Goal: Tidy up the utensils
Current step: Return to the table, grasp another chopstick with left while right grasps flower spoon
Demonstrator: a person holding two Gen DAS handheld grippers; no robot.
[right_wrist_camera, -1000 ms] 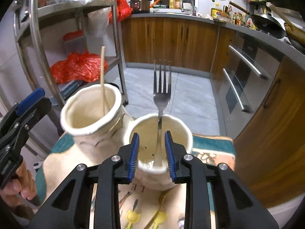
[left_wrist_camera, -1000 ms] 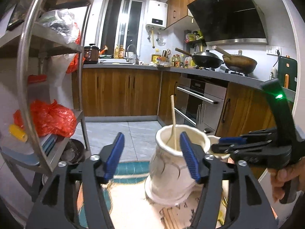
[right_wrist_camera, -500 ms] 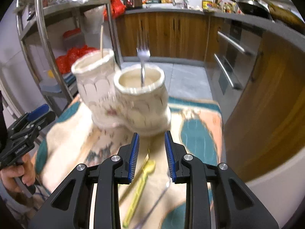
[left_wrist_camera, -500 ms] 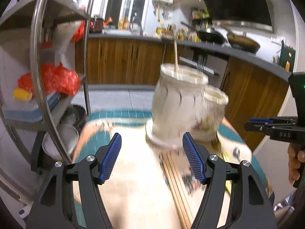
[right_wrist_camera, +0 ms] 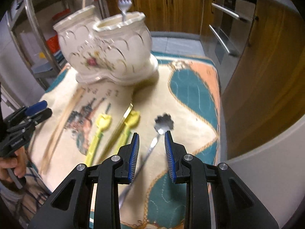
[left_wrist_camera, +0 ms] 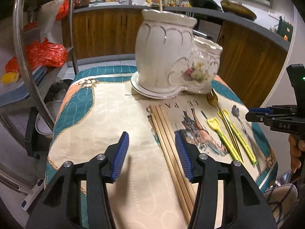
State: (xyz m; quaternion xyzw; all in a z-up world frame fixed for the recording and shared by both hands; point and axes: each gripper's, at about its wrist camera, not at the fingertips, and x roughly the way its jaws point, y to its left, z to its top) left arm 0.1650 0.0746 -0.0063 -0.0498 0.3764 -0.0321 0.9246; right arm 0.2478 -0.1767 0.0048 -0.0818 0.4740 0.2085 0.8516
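Note:
A white ceramic two-pot holder (left_wrist_camera: 164, 53) stands on a patterned cloth (left_wrist_camera: 99, 118). One chopstick (left_wrist_camera: 160, 0) sticks up from its taller pot and a silver fork (right_wrist_camera: 124, 2) from the lower pot (right_wrist_camera: 122, 42). My left gripper (left_wrist_camera: 152, 156) hovers low over the cloth with its jaws closing. Nothing is pressed between its pads, and loose wooden chopsticks (left_wrist_camera: 167, 137) lie just under its right finger. My right gripper (right_wrist_camera: 151, 148) is open above a silver flower-bowled spoon (right_wrist_camera: 164, 123), whose handle runs between the fingers without touching them.
Two yellow plastic utensils (right_wrist_camera: 103, 123) (right_wrist_camera: 133, 120) and a gold fork (left_wrist_camera: 212, 98) lie between the chopsticks and the spoon. A metal shelf rack (left_wrist_camera: 28, 61) with red bags stands left. Wooden cabinets (right_wrist_camera: 266, 66) and an oven close the right. A hand (right_wrist_camera: 13, 168) holds the left gripper.
Both grippers dropped from the holder's rims toward the cloth and tilted downward. The left jaws narrowed. The right gripper left the fork standing in the lower pot and now hangs over the spoon.

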